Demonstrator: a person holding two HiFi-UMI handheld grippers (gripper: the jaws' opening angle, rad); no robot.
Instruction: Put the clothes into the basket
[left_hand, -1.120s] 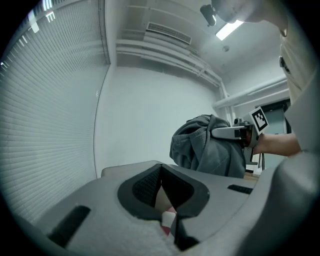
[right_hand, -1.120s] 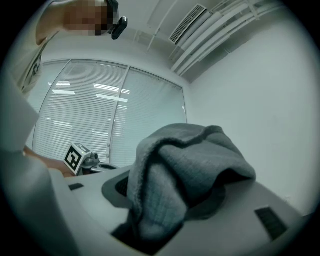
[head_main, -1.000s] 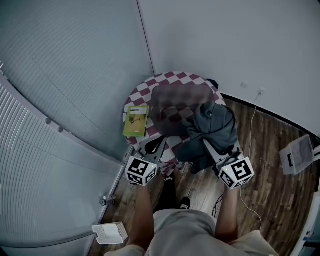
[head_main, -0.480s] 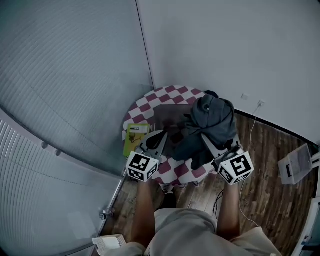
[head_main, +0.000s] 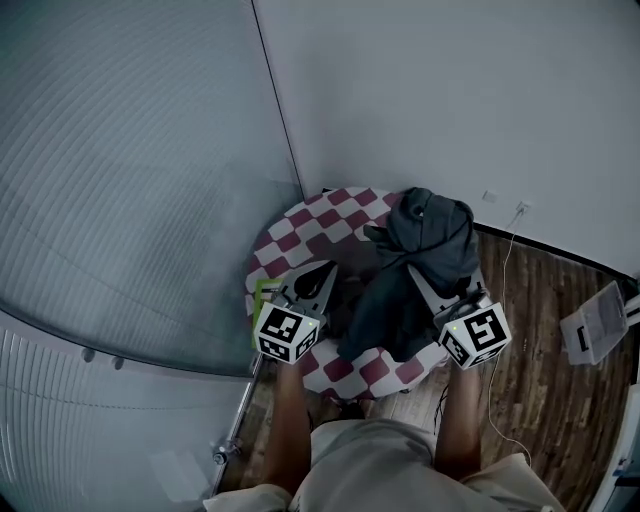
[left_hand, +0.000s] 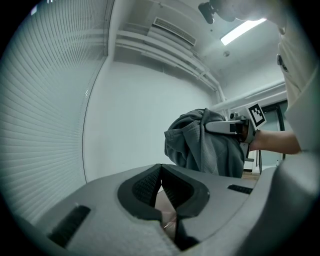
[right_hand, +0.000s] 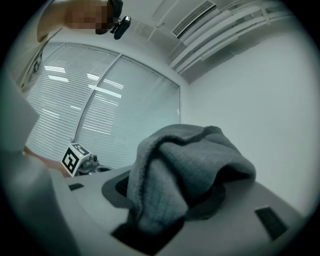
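A dark grey garment hangs bunched from my right gripper, which is shut on it above the right side of a round table with a red-and-white checked cloth. In the right gripper view the garment drapes over both jaws and hides the fingertips. My left gripper is held level beside it, over the table's left half, jaws together with nothing between them. From the left gripper view the garment and the right gripper show at the right. No basket is identifiable.
A green book lies at the table's left edge, half hidden by my left gripper's cube. A white boxy object stands on the wood floor at the right. A cable hangs from a wall socket. Blinds run along the left.
Both grippers have moved forward and slightly up, from the table's near edge to over it. The grey garment has come along in the right gripper and now hangs over the tabletop.
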